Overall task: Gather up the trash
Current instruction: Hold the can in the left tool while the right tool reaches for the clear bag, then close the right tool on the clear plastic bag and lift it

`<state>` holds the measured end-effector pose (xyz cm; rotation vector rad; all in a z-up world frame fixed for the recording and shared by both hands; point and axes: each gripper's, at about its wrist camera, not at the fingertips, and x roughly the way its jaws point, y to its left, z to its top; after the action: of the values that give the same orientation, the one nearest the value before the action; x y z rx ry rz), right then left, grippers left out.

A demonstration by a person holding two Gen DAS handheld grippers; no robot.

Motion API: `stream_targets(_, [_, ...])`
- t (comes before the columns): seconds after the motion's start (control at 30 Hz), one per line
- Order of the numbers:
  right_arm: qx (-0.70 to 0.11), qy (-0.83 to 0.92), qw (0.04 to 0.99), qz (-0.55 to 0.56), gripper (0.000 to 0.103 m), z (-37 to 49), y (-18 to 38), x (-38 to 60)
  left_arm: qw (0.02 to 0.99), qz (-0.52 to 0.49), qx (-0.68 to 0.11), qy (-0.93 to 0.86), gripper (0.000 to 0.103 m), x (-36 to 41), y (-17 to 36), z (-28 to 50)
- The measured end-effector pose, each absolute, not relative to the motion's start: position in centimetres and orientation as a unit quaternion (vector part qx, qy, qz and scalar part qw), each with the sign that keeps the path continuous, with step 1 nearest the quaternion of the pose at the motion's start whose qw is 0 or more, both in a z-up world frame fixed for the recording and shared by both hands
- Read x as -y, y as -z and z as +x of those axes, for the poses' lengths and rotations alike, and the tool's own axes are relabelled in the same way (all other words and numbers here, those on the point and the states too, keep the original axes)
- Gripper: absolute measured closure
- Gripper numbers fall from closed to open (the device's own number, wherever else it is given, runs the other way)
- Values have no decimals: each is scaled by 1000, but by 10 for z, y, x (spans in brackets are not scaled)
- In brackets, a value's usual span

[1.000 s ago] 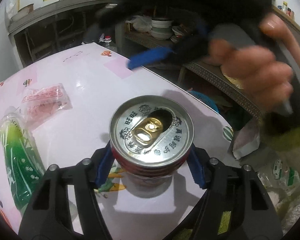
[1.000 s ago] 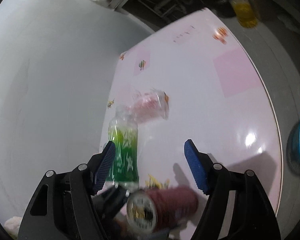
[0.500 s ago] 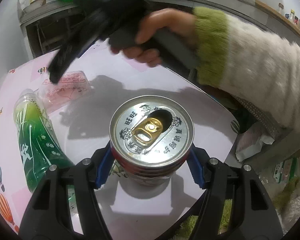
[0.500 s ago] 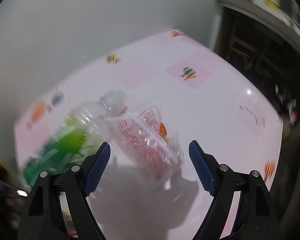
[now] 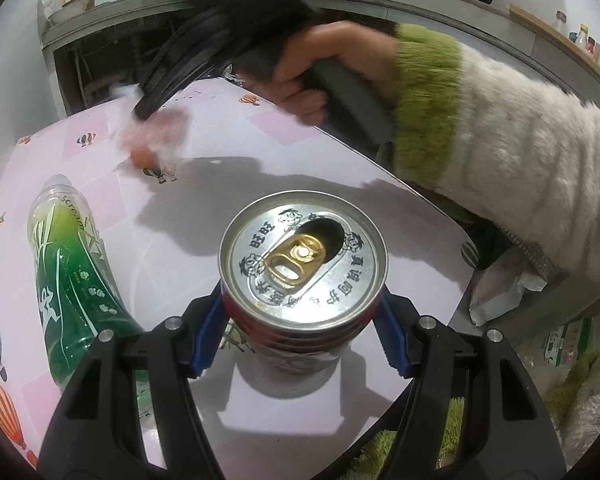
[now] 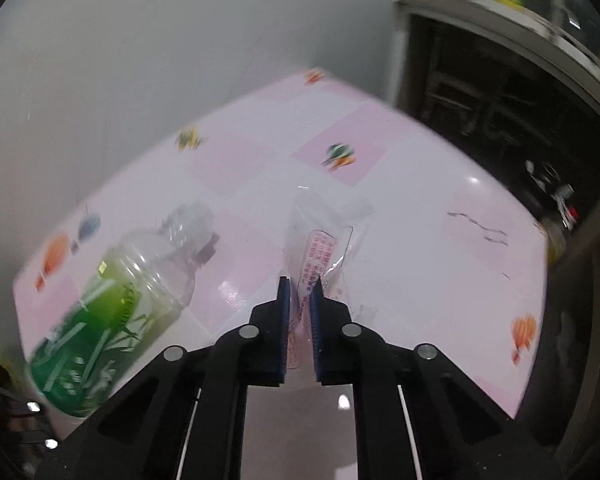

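wrapper (image 6: 320,248): flimsy, crinkly (featherlight); right claw (image 6: 299,292) pinched its edge.
can (image 5: 302,276): rigid, empty-looking; left claw (image 5: 300,330) gripped its sides.

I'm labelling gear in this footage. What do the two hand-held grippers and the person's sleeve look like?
Both hand-held grippers have black, angular plastic frames with silver bolt heads and blue ribbed pads: the left hand-held gripper and the right hand-held gripper match. From the left wrist camera, the right one shows a grey handle. The sleeve is fuzzy cream knit with a green cuff.
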<state>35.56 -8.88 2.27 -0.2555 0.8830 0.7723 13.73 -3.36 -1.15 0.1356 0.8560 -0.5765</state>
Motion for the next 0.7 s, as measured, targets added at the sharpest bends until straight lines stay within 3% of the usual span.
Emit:
stream_targets(0.3, [-412,-327,850,16,97,311,-45,164,871,57,-406,269,41,31,11,134])
stream_targets(0.7, [-418,-260,858,147,98,251,-22,230,872,43,-413,260,41,30,8,143])
